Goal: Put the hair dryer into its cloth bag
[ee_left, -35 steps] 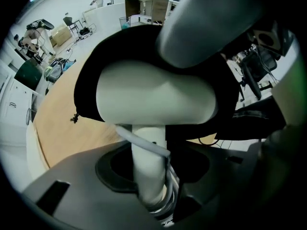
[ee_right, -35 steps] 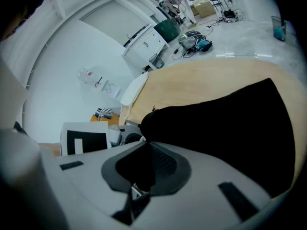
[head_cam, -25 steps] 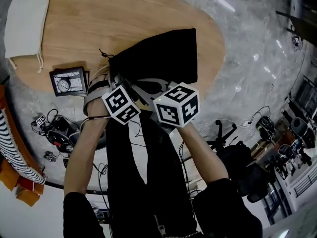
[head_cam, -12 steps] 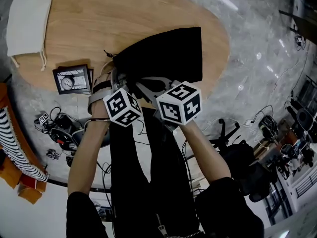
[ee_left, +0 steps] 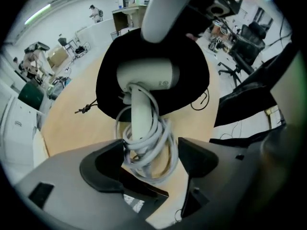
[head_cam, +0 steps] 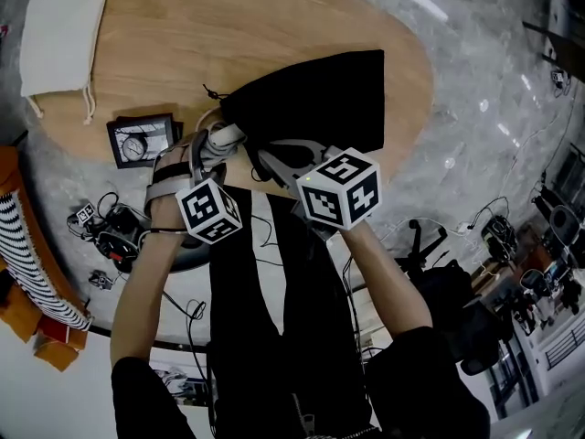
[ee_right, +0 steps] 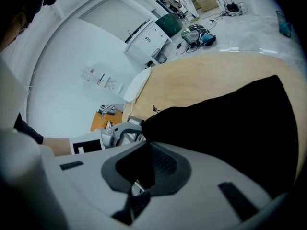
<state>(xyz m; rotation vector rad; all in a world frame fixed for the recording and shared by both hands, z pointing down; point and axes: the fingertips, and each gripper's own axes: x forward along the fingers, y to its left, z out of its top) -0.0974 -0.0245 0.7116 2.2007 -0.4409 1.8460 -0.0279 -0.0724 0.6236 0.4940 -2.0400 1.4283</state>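
A black cloth bag (head_cam: 315, 99) lies on the oval wooden table (head_cam: 183, 53). The white hair dryer (ee_left: 148, 75) has its head inside the bag's mouth. Its handle (head_cam: 223, 137), wound with grey cord (ee_left: 152, 143), sticks out toward me. My left gripper (ee_left: 148, 152) points down over the handle's end; its jaws have just been opening and now stand open either side of the cord, pressing on nothing. My right gripper (ee_right: 144, 169) is shut on the bag's near edge (ee_right: 158, 123), beside the left one (head_cam: 203, 151).
A white drawstring bag (head_cam: 62, 35) lies at the table's far left. A small framed clock (head_cam: 142, 142) stands near the table's edge, left of my left gripper. Cables and gear (head_cam: 110, 231) lie on the floor below, and an office chair (head_cam: 430, 245) stands to the right.
My left gripper's jaws opened and let go of the dryer's handle, and the gripper drew back toward me and to the left. The right gripper kept its hold on the bag.
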